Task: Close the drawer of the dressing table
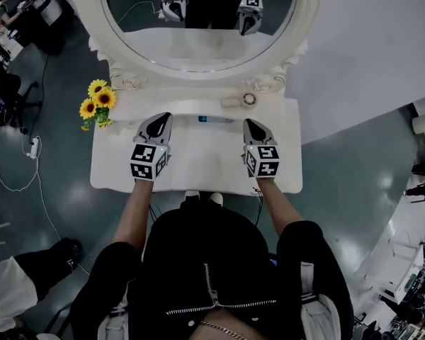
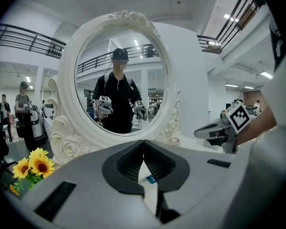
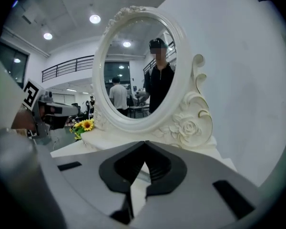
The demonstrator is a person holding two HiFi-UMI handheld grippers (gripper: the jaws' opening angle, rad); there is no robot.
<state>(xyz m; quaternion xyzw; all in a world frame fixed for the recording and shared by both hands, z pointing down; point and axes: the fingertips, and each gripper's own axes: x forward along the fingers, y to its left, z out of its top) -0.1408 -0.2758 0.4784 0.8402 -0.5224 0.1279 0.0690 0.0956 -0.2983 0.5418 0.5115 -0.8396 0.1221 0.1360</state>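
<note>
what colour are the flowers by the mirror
Yellow with dark centres; the flowers show best in the left gripper view.

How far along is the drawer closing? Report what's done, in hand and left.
Done, it seems: in the head view no drawer sticks out past the front edge of the dressing table. In hand: nothing. The left tool and right tool are both shut and empty, held above the tabletop. Left: probably nothing, though the drawer front itself is hidden from every view.
</note>
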